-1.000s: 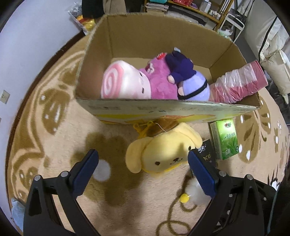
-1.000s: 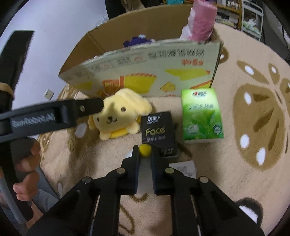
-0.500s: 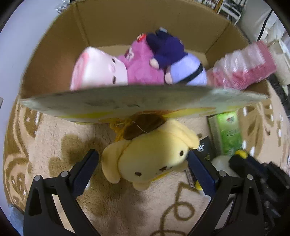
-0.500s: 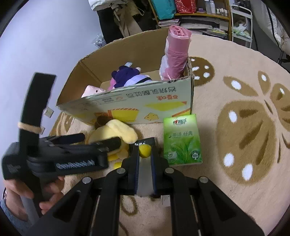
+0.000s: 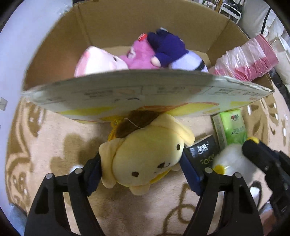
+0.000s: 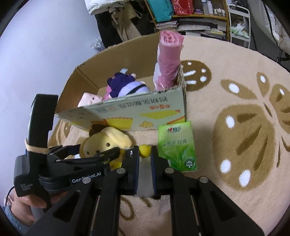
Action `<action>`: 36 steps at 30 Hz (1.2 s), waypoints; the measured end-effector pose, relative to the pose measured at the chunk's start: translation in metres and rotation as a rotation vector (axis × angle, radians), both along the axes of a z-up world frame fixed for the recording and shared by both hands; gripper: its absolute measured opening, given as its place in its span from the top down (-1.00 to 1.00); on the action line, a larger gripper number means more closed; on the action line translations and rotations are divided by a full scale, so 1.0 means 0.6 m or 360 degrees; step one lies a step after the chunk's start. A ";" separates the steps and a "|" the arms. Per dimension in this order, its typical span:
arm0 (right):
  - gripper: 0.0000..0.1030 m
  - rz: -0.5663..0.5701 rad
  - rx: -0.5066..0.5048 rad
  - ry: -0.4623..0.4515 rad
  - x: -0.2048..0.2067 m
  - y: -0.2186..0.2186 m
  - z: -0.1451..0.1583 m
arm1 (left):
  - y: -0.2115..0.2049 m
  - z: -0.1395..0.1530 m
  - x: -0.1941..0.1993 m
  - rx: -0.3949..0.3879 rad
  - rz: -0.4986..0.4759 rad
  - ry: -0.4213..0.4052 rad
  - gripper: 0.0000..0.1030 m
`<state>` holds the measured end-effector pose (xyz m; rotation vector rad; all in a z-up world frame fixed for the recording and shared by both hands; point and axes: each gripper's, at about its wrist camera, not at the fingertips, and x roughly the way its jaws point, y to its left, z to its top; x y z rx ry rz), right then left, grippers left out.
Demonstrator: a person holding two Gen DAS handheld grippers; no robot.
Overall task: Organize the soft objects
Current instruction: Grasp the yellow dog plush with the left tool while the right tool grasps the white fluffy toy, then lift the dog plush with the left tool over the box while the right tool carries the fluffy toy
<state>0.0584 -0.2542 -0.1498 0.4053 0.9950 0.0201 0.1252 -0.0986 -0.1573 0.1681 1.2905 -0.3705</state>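
Observation:
A yellow dog plush (image 5: 145, 156) lies on the rug against the front of the cardboard box (image 5: 145, 94). My left gripper (image 5: 141, 168) is closed around the plush, its blue pads pressing both sides. The plush also shows in the right wrist view (image 6: 105, 141). My right gripper (image 6: 145, 154) is shut on a white plush with a yellow tip (image 6: 144, 151), held just above the rug; it shows in the left wrist view (image 5: 230, 159). The box (image 6: 130, 116) holds a pink plush (image 5: 97, 61), a magenta plush (image 5: 139, 58) and a purple plush (image 5: 168, 49).
A pink plastic roll (image 5: 248, 58) leans in the box's right corner. A green tissue pack (image 6: 176, 145) and a black tissue pack (image 5: 203, 152) lie on the rug beside the plush. Shelves and furniture (image 6: 190, 16) stand beyond the rug.
My left gripper moved forward and closed on the yellow dog plush. My right gripper lifted the white plush and came closer to the left one.

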 end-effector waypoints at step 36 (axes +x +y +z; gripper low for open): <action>0.76 0.0093 -0.0215 -0.0556 0.017 0.029 0.216 | 0.089 0.268 -0.082 0.0088 0.0195 -0.0902 -0.50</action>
